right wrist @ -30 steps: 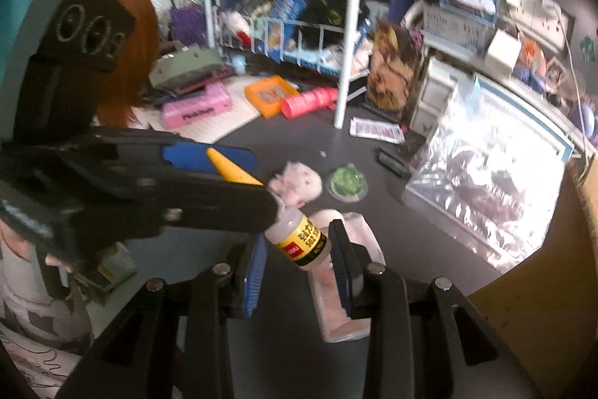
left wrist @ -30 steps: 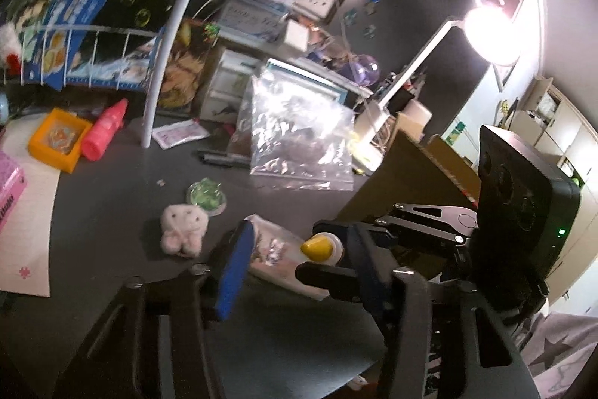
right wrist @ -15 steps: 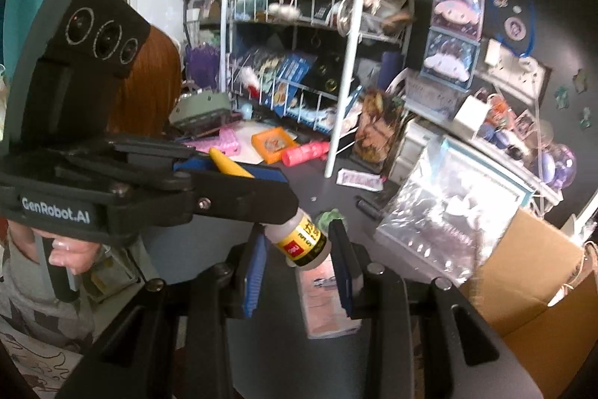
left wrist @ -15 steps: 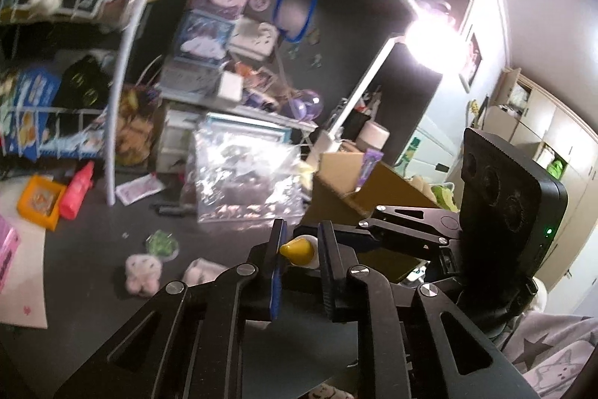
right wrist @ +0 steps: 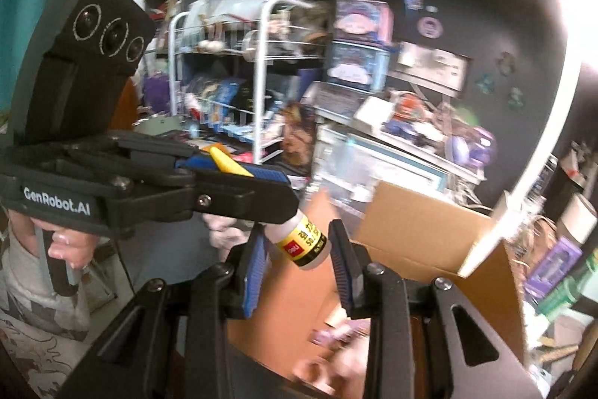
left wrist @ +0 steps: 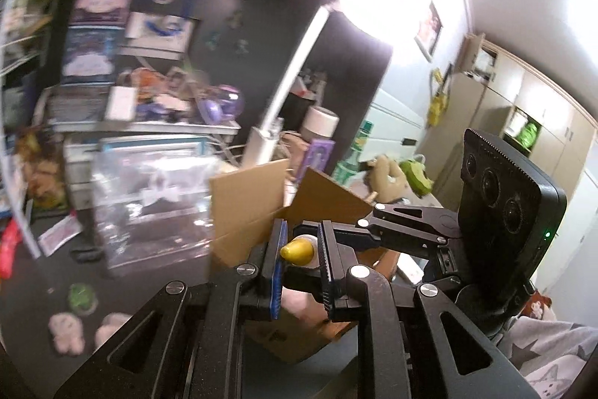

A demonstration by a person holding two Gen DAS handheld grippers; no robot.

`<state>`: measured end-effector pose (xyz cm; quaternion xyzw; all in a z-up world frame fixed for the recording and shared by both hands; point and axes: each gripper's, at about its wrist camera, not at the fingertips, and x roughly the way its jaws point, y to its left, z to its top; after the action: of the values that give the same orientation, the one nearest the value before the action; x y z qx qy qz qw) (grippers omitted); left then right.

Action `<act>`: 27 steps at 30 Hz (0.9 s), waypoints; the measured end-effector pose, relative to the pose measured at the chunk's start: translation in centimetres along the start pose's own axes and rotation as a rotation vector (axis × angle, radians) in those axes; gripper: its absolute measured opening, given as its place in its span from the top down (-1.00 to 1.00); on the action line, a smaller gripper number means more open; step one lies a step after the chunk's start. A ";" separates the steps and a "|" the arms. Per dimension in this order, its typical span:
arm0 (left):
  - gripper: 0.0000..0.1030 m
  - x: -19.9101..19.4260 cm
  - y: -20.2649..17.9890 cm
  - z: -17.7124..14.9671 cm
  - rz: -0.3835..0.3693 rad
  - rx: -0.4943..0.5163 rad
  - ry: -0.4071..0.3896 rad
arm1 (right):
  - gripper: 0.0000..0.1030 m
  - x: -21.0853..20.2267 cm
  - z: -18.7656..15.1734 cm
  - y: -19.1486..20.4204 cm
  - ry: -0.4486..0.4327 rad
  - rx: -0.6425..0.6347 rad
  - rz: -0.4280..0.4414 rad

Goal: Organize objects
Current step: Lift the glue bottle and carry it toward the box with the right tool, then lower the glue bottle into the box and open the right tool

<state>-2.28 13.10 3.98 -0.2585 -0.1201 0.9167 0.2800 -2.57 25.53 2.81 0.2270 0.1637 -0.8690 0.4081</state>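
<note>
Yellow plastic marked the centre of the scene: the pointed cap [left wrist: 297, 250] of a small glue bottle [right wrist: 302, 242] was pinched between the pads of the left hand-held gripper [left wrist: 301, 251], whose jaws were pressed in tight on it. The bottle's white body, banded by a yellow and black label with a red patch, was seen between the fingers of the right hand-held gripper [right wrist: 299, 262]; those fingers stood only partly spread, close on either side of the body, and whether the pads were pressing on it could not be told. The bottle was held tilted in the air, above an open brown cardboard box [right wrist: 418, 230] with its flaps raised. Blurred pinkish items were glimpsed inside the box.

In the left wrist view, a clear plastic bag [left wrist: 149, 200] was shown standing on the dark bench [left wrist: 33, 287] beside the box, with a small pink plush toy [left wrist: 67, 333] and a round green item [left wrist: 82, 296] lying nearer the camera. A lit desk lamp [left wrist: 370, 2] was seen glaring above the box. In the right wrist view, a white wire rack [right wrist: 258, 70] crowded with packets was shown at the back, and a person's fingers [right wrist: 65, 247] were wrapped around the left tool's handle.
</note>
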 end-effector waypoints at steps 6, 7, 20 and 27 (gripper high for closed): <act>0.77 4.3 -2.3 1.1 -0.060 0.042 0.054 | 0.42 -2.1 -1.6 -4.1 0.013 0.054 -0.075; 0.77 4.8 -2.5 1.2 -0.066 0.045 0.061 | 0.42 -2.2 -1.8 -4.5 0.016 0.060 -0.084; 0.75 8.7 -3.8 1.7 -0.128 0.057 0.141 | 0.42 -3.0 -3.6 -7.5 0.071 0.104 -0.164; -0.02 9.5 -3.9 1.8 -0.057 0.075 0.164 | 0.26 -3.6 -3.9 -7.9 0.079 0.088 -0.255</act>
<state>-8.18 21.63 3.05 -0.3183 -0.0698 0.8880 0.3244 -5.69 34.50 2.24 0.2560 0.1687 -0.9106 0.2771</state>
